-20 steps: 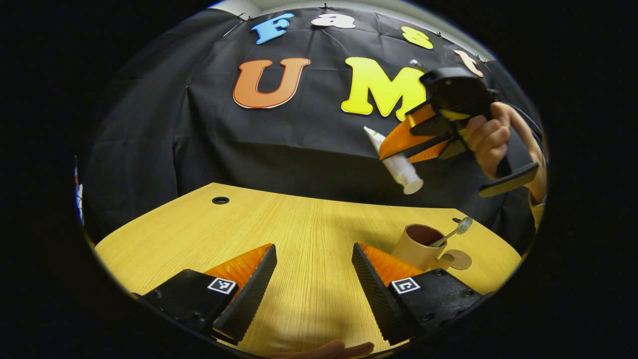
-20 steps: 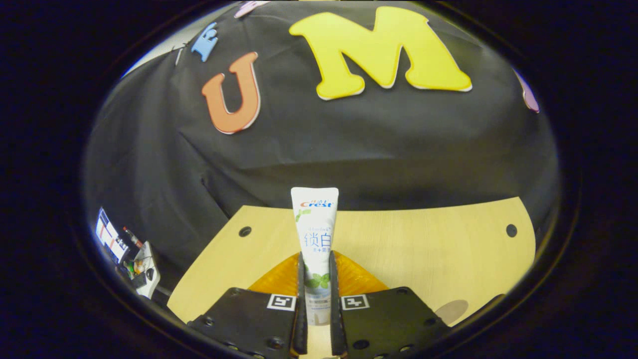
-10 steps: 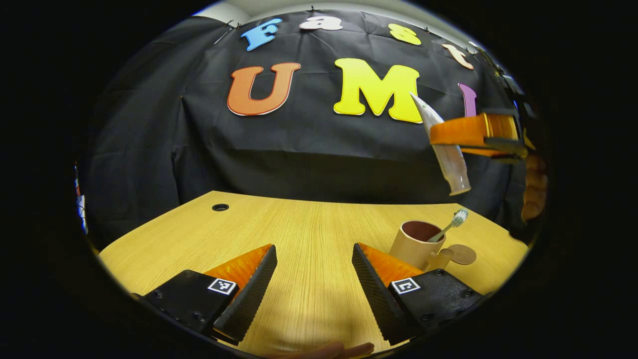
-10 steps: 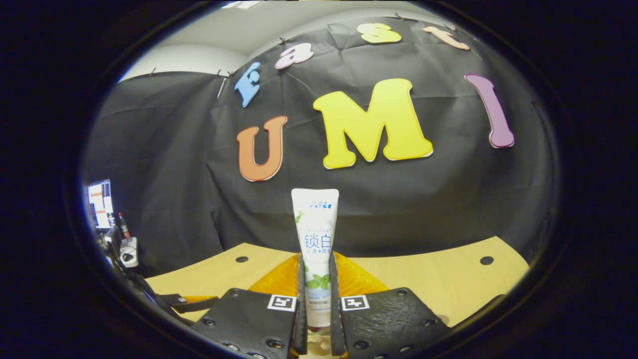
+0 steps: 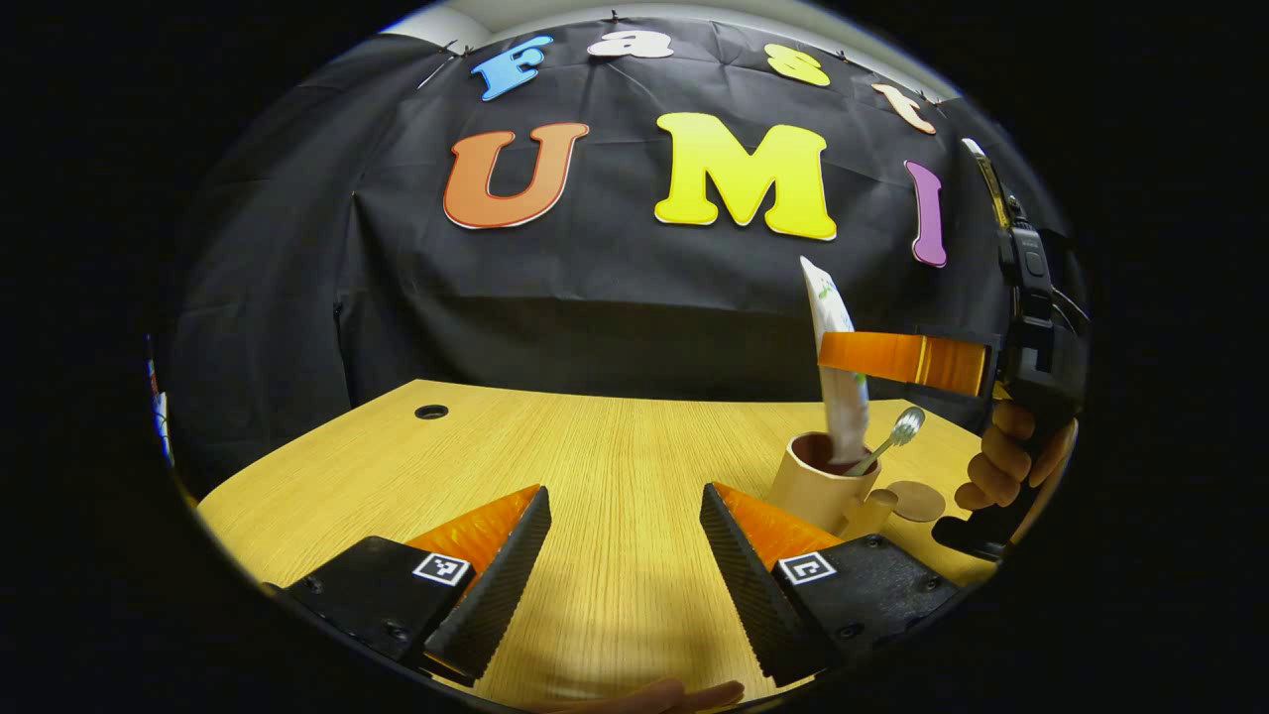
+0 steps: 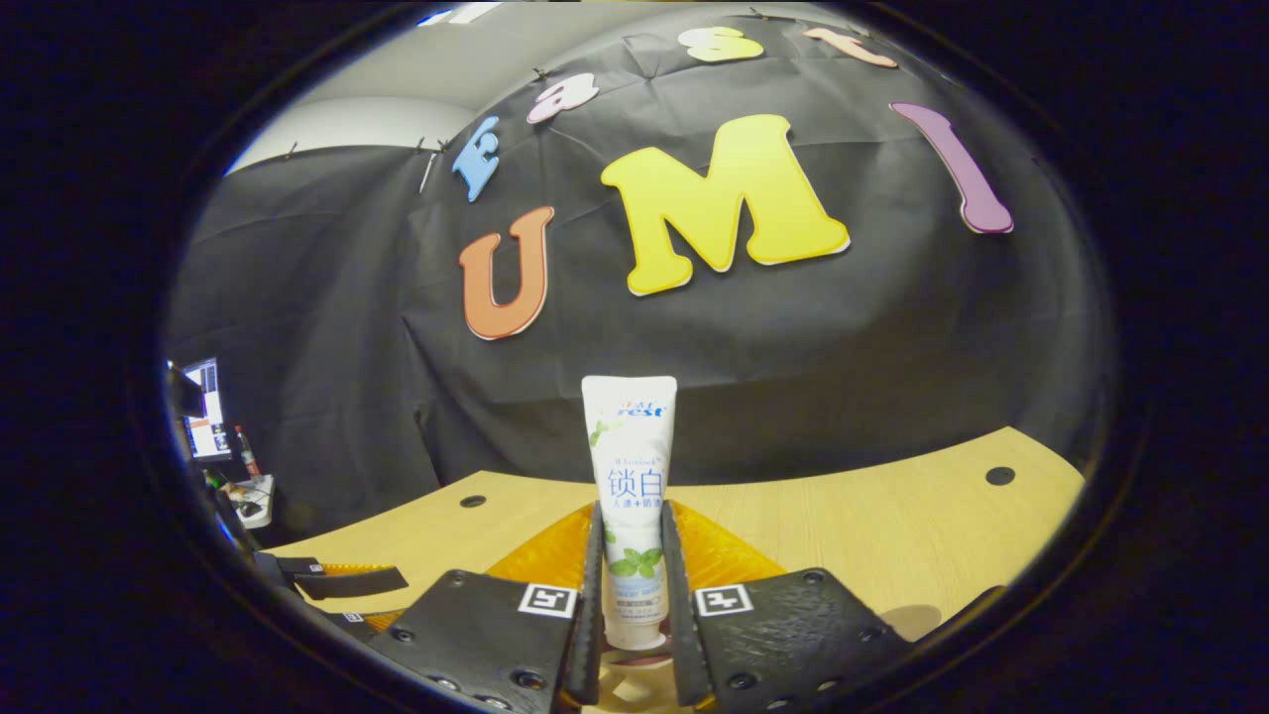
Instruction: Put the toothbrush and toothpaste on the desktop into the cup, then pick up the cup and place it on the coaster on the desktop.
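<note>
White toothpaste tube [image 5: 839, 392] lowered, cap now inside tan cup [image 5: 819, 485]; right gripper [image 6: 633, 635] clenching it. Left gripper [image 5: 625, 555] released. Risk: tube knocks toothbrush [image 5: 890, 441] at 3 o'clock, tipping cup.

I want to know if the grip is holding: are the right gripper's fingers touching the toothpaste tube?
Touching. The right gripper view shows the right gripper with both fingers pressed against the sides of the toothpaste tube, no gap showing.

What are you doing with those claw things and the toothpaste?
A person's right claw is shut on the toothpaste and is lowering it, cap down, into the cup. The toothbrush already leans inside. The left claw hangs open over the desk, holding nothing. The coaster lies just beside the cup.
</note>
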